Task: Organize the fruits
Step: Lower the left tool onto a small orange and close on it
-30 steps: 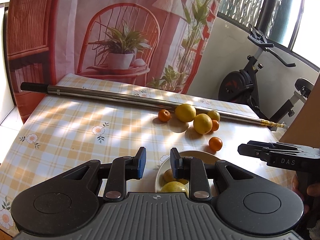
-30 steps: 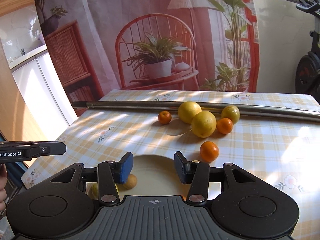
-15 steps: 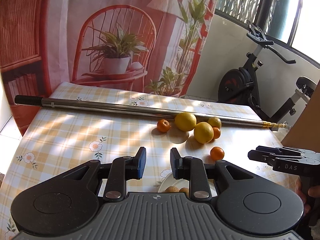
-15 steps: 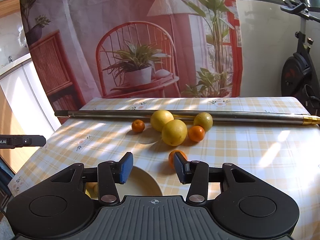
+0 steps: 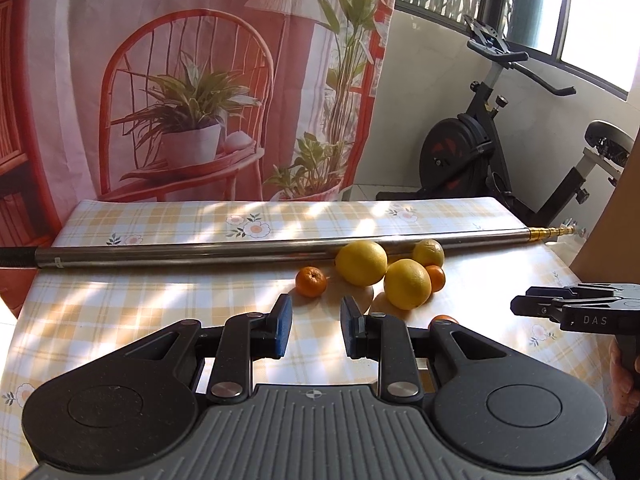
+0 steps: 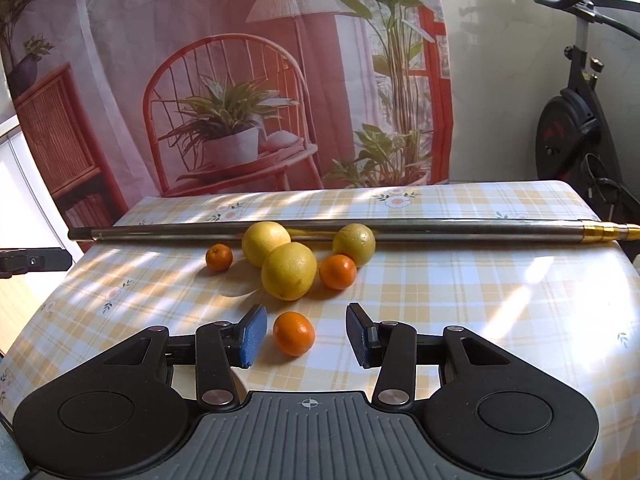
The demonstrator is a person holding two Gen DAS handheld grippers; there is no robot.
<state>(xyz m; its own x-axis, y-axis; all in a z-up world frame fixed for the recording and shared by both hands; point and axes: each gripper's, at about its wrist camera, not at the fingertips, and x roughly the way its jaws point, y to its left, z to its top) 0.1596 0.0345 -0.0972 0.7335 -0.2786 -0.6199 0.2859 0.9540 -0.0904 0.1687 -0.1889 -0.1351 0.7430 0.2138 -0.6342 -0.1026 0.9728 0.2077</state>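
Fruits: six loose on the worktop; right claw released around the 6 o'clock mandarin; left claw released, empty.

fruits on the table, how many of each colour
Orange: 3, one left of the group, one on its right side, one nearest the right gripper
Yellow: 2, rear and front
Yellow-green: 1, against the pole
Total: 6

Both wrist views look low across the table, sharing the fruit cluster.
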